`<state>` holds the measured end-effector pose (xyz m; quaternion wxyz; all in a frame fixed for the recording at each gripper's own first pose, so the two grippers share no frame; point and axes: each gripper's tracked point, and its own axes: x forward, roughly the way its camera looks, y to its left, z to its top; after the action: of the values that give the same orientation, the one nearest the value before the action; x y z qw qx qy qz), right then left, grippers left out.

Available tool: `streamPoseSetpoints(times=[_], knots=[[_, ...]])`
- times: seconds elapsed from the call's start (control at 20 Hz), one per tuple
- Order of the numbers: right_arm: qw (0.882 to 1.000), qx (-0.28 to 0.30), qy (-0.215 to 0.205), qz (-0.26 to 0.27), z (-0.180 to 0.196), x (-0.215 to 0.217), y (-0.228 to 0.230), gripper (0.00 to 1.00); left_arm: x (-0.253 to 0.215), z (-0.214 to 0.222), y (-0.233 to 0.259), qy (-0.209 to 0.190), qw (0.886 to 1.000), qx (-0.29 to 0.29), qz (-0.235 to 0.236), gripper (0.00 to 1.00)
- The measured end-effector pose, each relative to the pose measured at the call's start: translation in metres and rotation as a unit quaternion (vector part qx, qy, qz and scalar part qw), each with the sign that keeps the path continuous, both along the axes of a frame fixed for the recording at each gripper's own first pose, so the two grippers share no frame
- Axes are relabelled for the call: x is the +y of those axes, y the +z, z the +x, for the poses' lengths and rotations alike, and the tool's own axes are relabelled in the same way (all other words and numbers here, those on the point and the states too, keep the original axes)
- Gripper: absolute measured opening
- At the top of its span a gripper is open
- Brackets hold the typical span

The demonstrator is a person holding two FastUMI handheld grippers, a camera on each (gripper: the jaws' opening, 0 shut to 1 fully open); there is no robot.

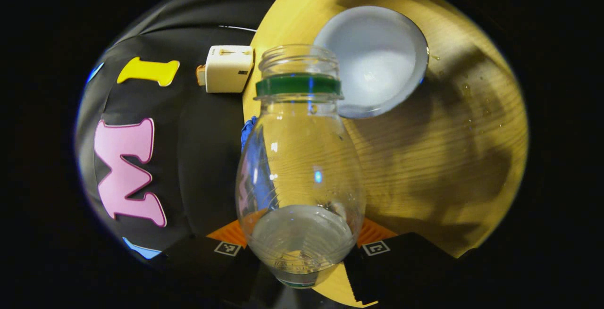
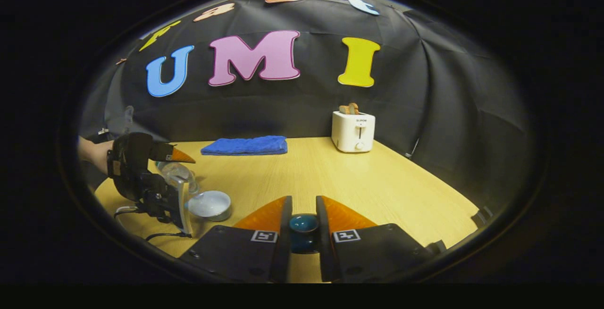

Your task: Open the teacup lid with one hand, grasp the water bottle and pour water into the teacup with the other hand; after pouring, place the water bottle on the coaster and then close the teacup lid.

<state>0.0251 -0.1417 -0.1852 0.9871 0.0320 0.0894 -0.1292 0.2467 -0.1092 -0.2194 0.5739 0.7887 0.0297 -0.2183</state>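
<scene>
Left gripper clamped on clear water bottle, uncapped, mouth tipped beside open teacup on wooden table, right gripper pinched on teacup lid's knob, toaster and blue cloth near rear wall.

— What sort of place is this?
— A staged recording booth: black cloth wall behind a wooden counter.
— Homely props?
— A toaster and folded blue towel.
</scene>
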Motion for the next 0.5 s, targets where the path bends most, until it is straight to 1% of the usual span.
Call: streamPoseSetpoints(times=[0.3, 0.5], knots=[[1.0, 0.001, 0.01, 0.005, 0.0, 0.005, 0.0, 0.28, -0.008, 0.013, 0.017, -0.023, 0.998, -0.023, 0.06, 0.78], [1.0, 0.0, 0.009, 0.009, -0.001, 0.004, 0.001, 0.28, -0.01, 0.017, 0.022, -0.032, 0.996, -0.026, 0.085, 0.78]])
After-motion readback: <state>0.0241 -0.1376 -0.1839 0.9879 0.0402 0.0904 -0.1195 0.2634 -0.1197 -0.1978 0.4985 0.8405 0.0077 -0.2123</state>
